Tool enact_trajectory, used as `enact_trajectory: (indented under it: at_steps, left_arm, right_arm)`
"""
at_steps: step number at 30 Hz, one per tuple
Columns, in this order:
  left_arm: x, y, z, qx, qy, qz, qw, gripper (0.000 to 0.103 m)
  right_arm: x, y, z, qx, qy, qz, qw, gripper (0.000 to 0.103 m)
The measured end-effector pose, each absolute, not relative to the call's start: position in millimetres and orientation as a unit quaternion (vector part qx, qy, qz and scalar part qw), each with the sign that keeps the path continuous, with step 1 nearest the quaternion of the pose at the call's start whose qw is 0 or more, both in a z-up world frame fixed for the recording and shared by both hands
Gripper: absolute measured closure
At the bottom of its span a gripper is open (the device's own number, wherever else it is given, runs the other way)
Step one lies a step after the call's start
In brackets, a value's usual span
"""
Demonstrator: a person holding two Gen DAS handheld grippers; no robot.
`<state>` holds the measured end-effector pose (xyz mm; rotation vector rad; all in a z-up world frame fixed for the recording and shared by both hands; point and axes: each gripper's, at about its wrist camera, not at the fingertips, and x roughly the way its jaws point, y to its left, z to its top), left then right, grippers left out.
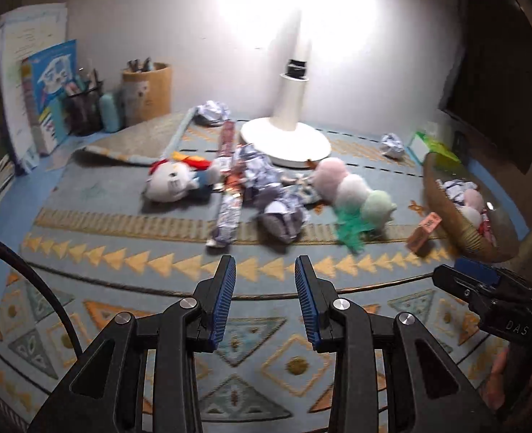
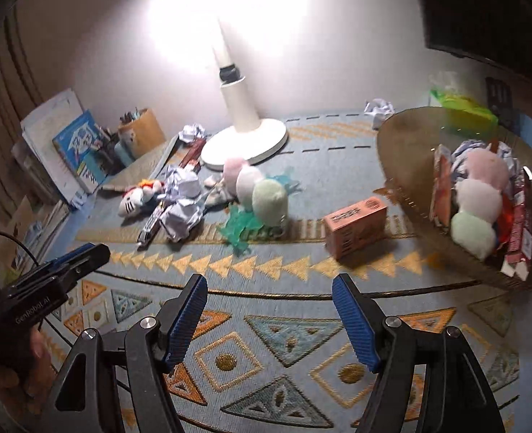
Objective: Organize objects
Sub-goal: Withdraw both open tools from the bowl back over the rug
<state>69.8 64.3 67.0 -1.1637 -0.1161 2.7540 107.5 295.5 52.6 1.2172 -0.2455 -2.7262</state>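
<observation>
Left wrist: left gripper (image 1: 265,270) tilted down (jaws apart, empty) over rug (image 1: 121,263).

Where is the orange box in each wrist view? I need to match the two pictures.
Left wrist view: the orange box lies at the right, just left of the woven basket.
Right wrist view: the orange box lies right of centre, between the loose pastel plush and the basket.
Shared landmark: the white lamp base.
</observation>
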Motion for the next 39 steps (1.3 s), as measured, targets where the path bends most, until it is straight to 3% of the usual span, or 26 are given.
enact_trajectory:
  at_steps: [4,9,12,13,14,16,17,22,26,39]
  left_arm:
    - [59,25,42,-0.420,-0.050,0.906,0.006,0.072]
    - [51,15,19,-0.452,-0.065,0.890,-0.001,0.071]
    - [53,25,13,-0.441,-0.047,0.896,-0.008,0.063]
    - [52,29,11,-0.438,-0.039,0.898,-0.002,0.052]
    - [52,34,9,-0.438,-0.034,0.898,0.013,0.031]
    - [51,42,4,-0.443,-0.029,0.895,0.049,0.005]
    - [49,46,2,-0.452,-0.020,0.890,0.051,0.001]
    - [46,58,-4,-0.457,0.017,0.888,0.034,0.000]
    - [45,57,-7,-0.457,0.015,0.889,0.035,0.000]
    - [43,56,1,-0.467,0.025,0.882,0.057,0.000]
  right_arm:
    - [90,273,20,0.438,-0.077,-0.892,0.081,0.033]
    - [89,268,5,0.438,-0.068,-0.894,0.064,0.030]
    - [88,261,6,0.443,-0.046,-0.893,0.067,0.022]
    - [87,259,6,0.444,-0.041,-0.892,0.067,0.017]
    - [87,258,5,0.447,-0.038,-0.891,0.069,0.014]
    - [85,255,3,0.451,-0.032,-0.889,0.070,0.009]
    - [85,256,3,0.452,-0.032,-0.889,0.069,0.009]
    - [81,252,0,0.460,-0.026,-0.885,0.072,0.000]
    - [78,236,-6,0.475,0.036,-0.878,0.053,0.000]
    - [79,236,-6,0.473,0.040,-0.878,0.063,0.000]
